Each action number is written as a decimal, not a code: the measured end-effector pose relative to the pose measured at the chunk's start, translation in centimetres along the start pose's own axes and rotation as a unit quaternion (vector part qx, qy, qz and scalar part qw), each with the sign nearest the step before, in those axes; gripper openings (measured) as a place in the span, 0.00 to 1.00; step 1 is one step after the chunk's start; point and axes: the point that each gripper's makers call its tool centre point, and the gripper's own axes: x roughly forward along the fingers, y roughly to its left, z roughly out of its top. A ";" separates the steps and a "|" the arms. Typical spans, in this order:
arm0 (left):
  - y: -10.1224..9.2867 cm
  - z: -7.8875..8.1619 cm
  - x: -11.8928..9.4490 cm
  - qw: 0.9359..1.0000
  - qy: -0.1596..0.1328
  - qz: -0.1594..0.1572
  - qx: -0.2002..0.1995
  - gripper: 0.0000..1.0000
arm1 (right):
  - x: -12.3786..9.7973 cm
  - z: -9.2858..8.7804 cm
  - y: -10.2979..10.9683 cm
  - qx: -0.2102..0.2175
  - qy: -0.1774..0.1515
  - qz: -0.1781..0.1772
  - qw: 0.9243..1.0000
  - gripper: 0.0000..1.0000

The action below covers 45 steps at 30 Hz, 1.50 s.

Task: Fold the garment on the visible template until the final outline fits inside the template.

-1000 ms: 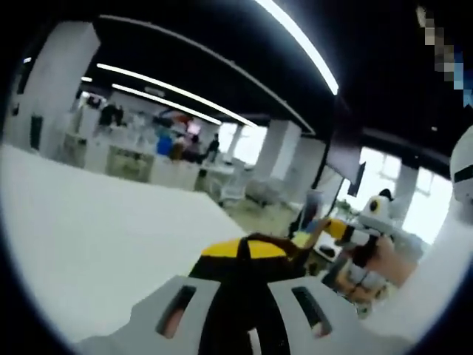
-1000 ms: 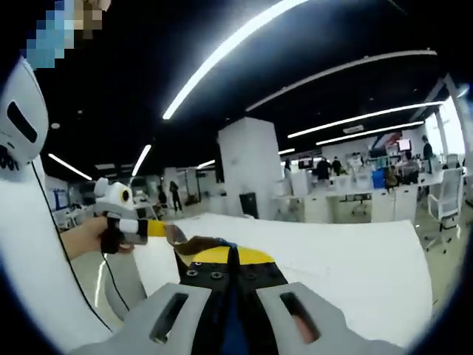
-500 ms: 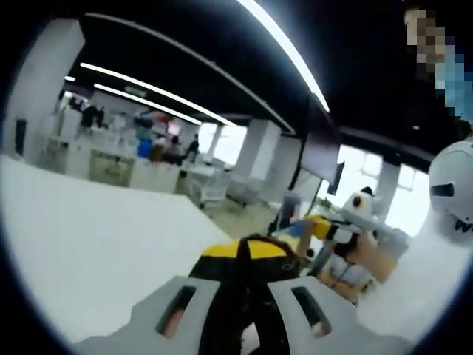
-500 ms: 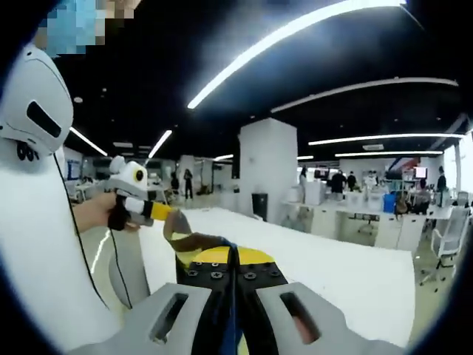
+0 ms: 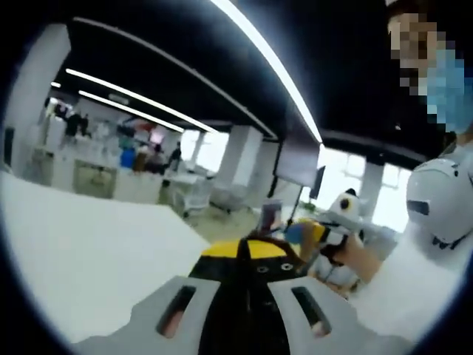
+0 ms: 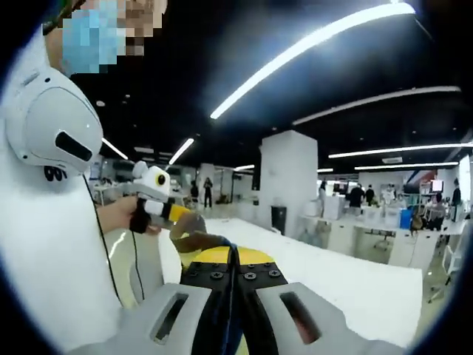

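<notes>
garment (image 6: 198,240) up off the white table (image 6: 347,277), pinched at two spots and strung between both tools. seen in the right gripper view as a brown, ropey band sagging from the far left hand-held gripper (image 6: 179,214) down to the near jaws, with a sliver of blue showing in the seam between them. right hand-held gripper (image 6: 231,259) clamped on that cloth, jaws pressed together with fabric running through the slot. left hand-held gripper in its own view (image 5: 247,255) likewise closed on dark fabric, nothing but cloth between the jaws. right hand-held gripper across the way (image 5: 314,233), yellow-tipped, held in a hand (image 5: 353,255), with a bit of blue and brown bunched at its tip.

handling, judged from that droop: soft, light, zero stiffness, collapsing into a rope under its own weight. likely to twist and slide rather than hold a crease. best gripped at corners or along a hem, spread wide and kept taut, then laid flat on the table before any fold. template not made out in either view, so fit cannot be judged; folding looks far from finished.
</notes>
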 end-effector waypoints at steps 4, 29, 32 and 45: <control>1.2 -0.6 0.6 1.000 0.006 0.009 0.010 0.00 | -0.2 -0.3 -1.3 0.003 -0.004 -0.009 1.000 0.01; 14.8 -12.8 6.1 0.971 0.196 0.134 -0.015 0.00 | 4.2 -19.7 -12.8 0.134 0.171 -0.111 0.970 0.01; 15.5 -12.8 6.3 0.971 0.196 0.138 -0.018 0.00 | 4.3 -20.2 -13.4 0.133 0.177 -0.119 0.968 0.01; 19.0 -13.1 7.8 0.967 0.201 0.154 -0.035 0.00 | 5.1 -22.1 -16.7 0.129 0.209 -0.154 0.957 0.01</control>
